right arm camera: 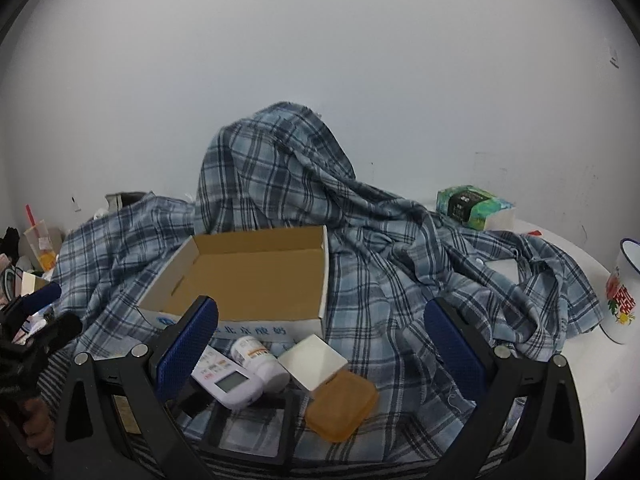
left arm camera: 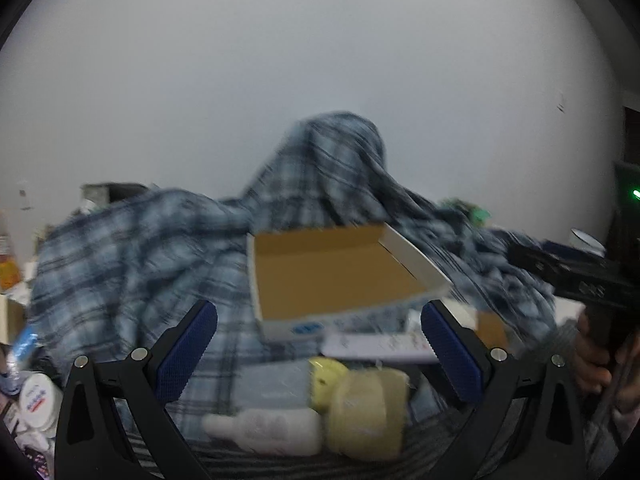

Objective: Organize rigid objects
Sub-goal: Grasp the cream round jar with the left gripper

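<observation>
An open cardboard box (right arm camera: 256, 276) with a brown inside lies on a blue plaid shirt (right arm camera: 384, 240); it also shows in the left wrist view (left arm camera: 332, 272). In front of it lie a white remote (right arm camera: 224, 380), a white pill bottle (right arm camera: 258, 362), a white square box (right arm camera: 314, 360) and an amber soap bar (right arm camera: 342, 404). The left wrist view shows a white bottle (left arm camera: 268, 428), a yellow lid (left arm camera: 326, 376) and a pale yellow tub (left arm camera: 368, 412). My right gripper (right arm camera: 320, 344) and left gripper (left arm camera: 320, 352) are both open and empty, close above these items.
A green tissue pack (right arm camera: 474, 206) lies at the back right. An enamel mug (right arm camera: 622, 292) stands at the right edge of the white table (right arm camera: 592, 376). A drink cup with a straw (right arm camera: 40, 244) and clutter stand at the left. A white jar (left arm camera: 38, 400) sits at the lower left.
</observation>
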A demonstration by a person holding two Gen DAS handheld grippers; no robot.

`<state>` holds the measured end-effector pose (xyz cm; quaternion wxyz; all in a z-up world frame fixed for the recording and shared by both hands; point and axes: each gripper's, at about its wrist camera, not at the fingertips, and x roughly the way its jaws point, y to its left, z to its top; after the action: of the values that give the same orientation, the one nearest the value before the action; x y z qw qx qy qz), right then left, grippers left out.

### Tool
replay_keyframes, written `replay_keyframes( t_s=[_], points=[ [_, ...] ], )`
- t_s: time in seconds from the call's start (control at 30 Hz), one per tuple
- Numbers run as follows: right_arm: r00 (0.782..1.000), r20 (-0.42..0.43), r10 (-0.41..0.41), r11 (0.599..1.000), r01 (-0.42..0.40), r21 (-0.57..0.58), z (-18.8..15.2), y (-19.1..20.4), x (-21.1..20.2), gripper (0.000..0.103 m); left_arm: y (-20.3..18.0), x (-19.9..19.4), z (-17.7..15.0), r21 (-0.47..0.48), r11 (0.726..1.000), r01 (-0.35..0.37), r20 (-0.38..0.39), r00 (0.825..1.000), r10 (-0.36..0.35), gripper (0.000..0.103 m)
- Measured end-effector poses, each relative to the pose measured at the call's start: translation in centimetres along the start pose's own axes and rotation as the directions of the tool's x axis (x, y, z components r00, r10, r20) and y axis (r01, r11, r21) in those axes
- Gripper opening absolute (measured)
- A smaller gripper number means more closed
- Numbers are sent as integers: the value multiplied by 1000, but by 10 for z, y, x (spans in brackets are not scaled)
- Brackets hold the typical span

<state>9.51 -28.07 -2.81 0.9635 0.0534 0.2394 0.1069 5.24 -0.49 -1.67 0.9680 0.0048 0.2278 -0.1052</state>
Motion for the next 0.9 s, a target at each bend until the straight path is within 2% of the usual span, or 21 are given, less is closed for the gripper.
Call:
replay_keyframes(
  t_s=[0.13,0.17,0.2,0.27,0.3,0.33,0.37,0.43,0.47,0.53,0.57,0.63,0.73,0.83,0.9],
  points=[
    [999,-41,14,1000,-13,7,-3,-3,7,103,-7,12,-7,11,996,85,-95,992,-83,103],
    [999,-48,20,1000,-20,6,-4,-3,7,103,-8,17,-9,11,994,107,-131,986,-105,100],
    [998,-52,22,1000,-22,1,-4,-2,8,103,-9,22,-10,11,992,126,-160,979,-123,95],
    [998,-57,25,1000,-26,-14,-4,0,7,103,-12,33,-16,2,984,176,-232,957,-171,73],
    [998,-59,27,999,-28,-19,-4,1,7,103,-13,39,-18,0,980,197,-266,945,-189,69],
    [998,-61,28,999,-29,-23,-4,2,8,103,-16,46,-22,-4,974,228,-313,925,-218,63],
    [997,-64,30,999,-32,-26,-5,3,8,103,-19,50,-25,-3,972,235,-340,914,-222,63],
    [997,-73,31,999,-34,-34,-5,5,9,103,-20,57,-29,-4,969,247,-376,898,-231,60],
    [997,-75,30,999,-33,-36,-6,5,9,103,-21,59,-31,-5,970,241,-385,895,-225,53],
    [997,-76,28,999,-31,-38,-6,5,9,103,-19,57,-32,-14,972,236,-379,898,-223,51],
    [997,-74,24,999,-27,-38,-6,5,9,103,-18,56,-32,-19,974,228,-366,905,-219,51],
    [998,-62,9,999,-11,-35,-5,3,8,103,-11,48,-28,-30,982,188,-313,931,-188,51],
    [999,-45,-20,999,18,-35,-2,0,6,103,-2,26,-20,-44,992,115,-164,979,-121,51],
    [999,-21,-36,999,35,-21,2,-3,0,103,-3,6,-15,-26,999,46,-45,998,-48,51],
    [999,-17,-44,999,44,-17,3,-4,-2,103,-5,-10,-12,-8,1000,-24,54,998,24,51]
  ],
)
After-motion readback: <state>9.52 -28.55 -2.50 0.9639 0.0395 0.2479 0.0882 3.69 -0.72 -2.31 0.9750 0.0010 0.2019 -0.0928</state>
